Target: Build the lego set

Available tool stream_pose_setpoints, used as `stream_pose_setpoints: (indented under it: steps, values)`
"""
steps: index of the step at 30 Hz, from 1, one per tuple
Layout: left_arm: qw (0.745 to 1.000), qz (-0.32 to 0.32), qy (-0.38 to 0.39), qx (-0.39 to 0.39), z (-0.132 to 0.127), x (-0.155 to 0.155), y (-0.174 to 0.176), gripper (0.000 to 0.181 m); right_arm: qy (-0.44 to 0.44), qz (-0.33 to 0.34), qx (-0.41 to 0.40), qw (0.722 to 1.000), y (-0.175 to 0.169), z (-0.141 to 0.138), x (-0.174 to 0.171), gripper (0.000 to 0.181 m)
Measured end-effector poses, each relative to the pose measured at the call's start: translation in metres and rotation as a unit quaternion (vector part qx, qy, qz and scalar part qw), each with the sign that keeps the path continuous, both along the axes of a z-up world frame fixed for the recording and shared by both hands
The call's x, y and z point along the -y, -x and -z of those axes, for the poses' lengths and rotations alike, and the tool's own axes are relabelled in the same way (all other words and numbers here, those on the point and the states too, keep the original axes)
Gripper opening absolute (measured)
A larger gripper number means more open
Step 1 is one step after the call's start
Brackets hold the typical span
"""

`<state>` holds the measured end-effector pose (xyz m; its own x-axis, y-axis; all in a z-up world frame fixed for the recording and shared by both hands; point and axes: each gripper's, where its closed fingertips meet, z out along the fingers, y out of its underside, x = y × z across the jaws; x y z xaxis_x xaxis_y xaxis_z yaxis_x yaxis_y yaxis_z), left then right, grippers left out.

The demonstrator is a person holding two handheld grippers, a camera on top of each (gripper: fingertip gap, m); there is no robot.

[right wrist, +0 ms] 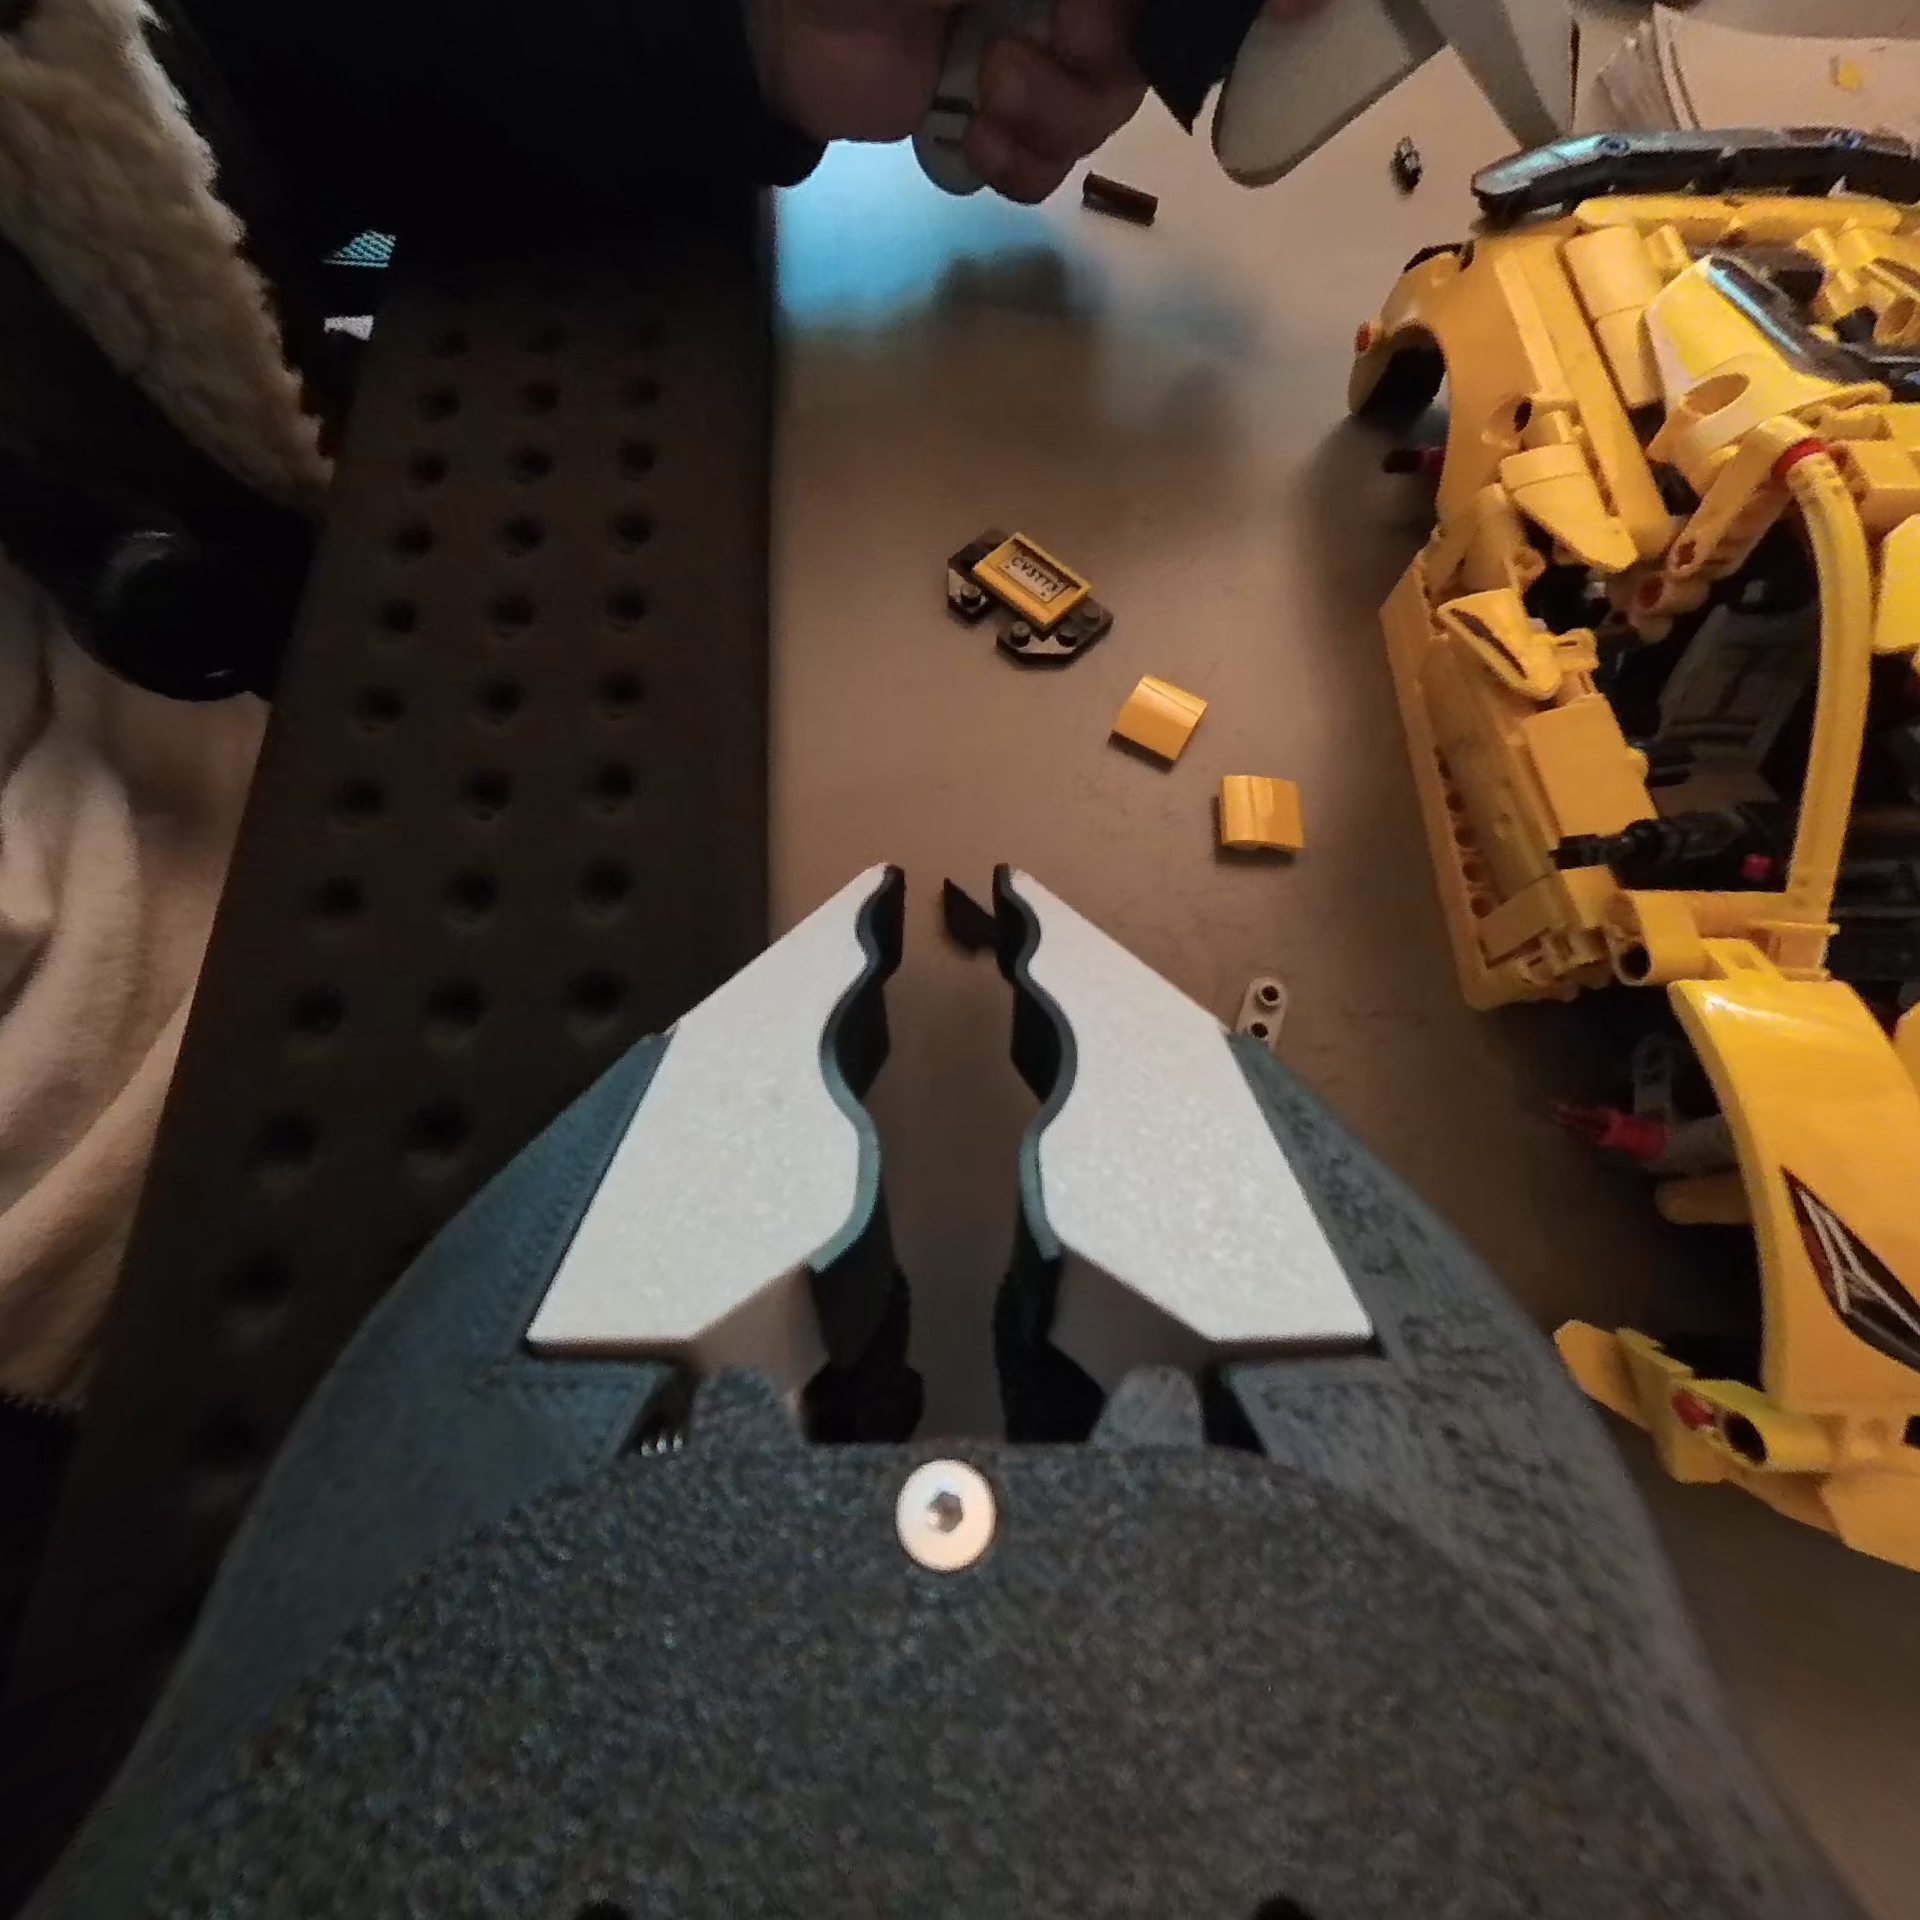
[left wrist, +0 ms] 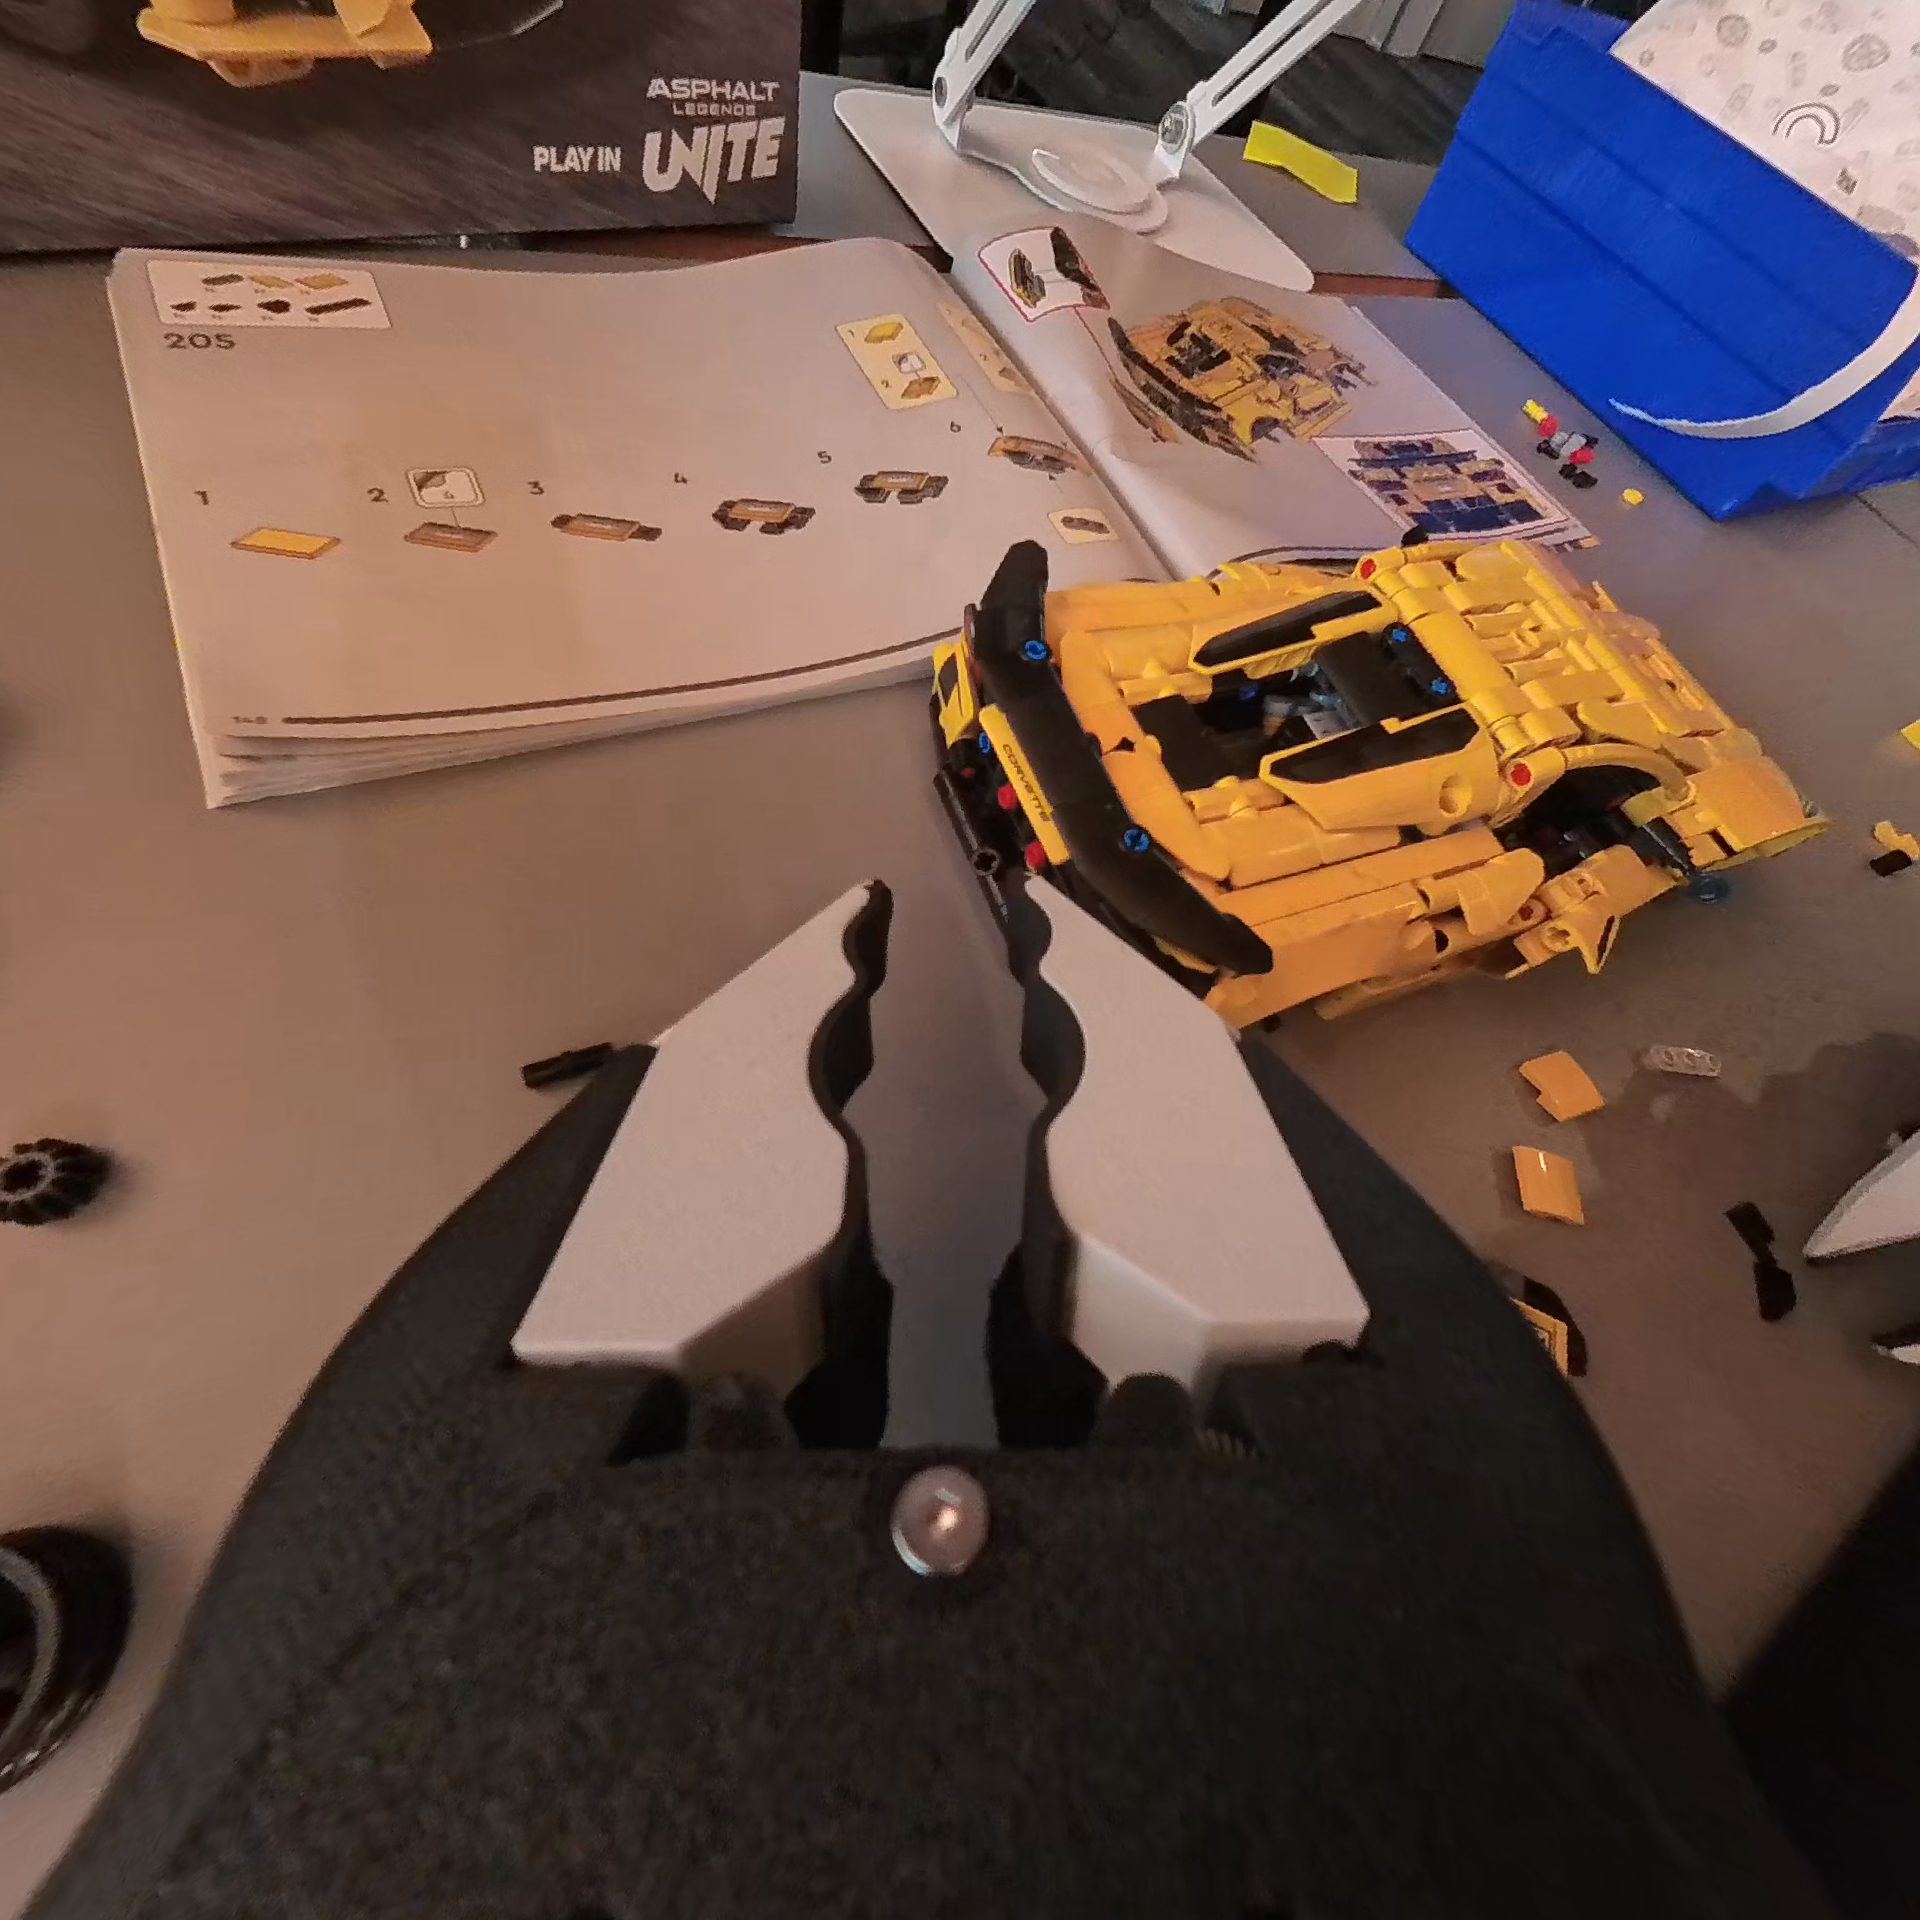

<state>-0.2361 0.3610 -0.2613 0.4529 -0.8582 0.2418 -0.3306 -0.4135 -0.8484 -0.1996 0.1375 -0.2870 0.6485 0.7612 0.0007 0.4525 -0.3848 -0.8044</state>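
A mostly built yellow lego car lies on the grey table, just right of my left gripper, which is open and empty near its black rear wing. The car also shows in the right wrist view. My right gripper is open, with a small black piece between its tips, close to the right finger. Ahead of it lie two yellow curved tiles and a small black-and-yellow sub-assembly. The tiles also show in the left wrist view.
An open instruction booklet lies behind the left gripper, with the set's box, a white stand and a blue bin beyond. A black gear and tyre lie left. A perforated dark board borders the table. Left tips to right tips: about 25 centimetres. To reach the black gear in a straight line is about 15 centimetres for my left fingers, about 35 centimetres for my right.
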Motion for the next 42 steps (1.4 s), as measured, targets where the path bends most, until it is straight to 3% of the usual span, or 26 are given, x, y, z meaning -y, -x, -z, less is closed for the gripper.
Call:
stream_pose_setpoints:
  steps: [12, 14, 18, 24, 42]
  values:
    - [1.000, 0.000, 0.003, -0.003, 0.002, -0.001, 0.000, 0.022, -0.002, -0.005, -0.005, 1.000, 0.001, -0.002, 0.002, 0.017]
    - [1.000, 0.000, 0.005, -0.002, 0.002, -0.001, 0.000, 0.022, 0.010, -0.019, -0.003, 1.000, 0.004, 0.000, 0.006, 0.011]
    - [1.000, 0.000, 0.003, -0.002, 0.001, 0.000, 0.000, 0.022, -0.034, 0.002, 0.018, 0.999, -0.003, -0.008, 0.001, 0.014]
    - [1.000, 0.000, 0.000, -0.003, 0.001, 0.000, 0.000, 0.022, 0.003, 0.003, 0.062, 0.998, -0.004, 0.013, 0.001, 0.022]
    - [1.000, 0.012, -0.019, -0.013, 0.000, 0.006, -0.002, 0.022, -0.032, -0.012, 0.083, 0.996, 0.000, 0.009, -0.001, 0.018]
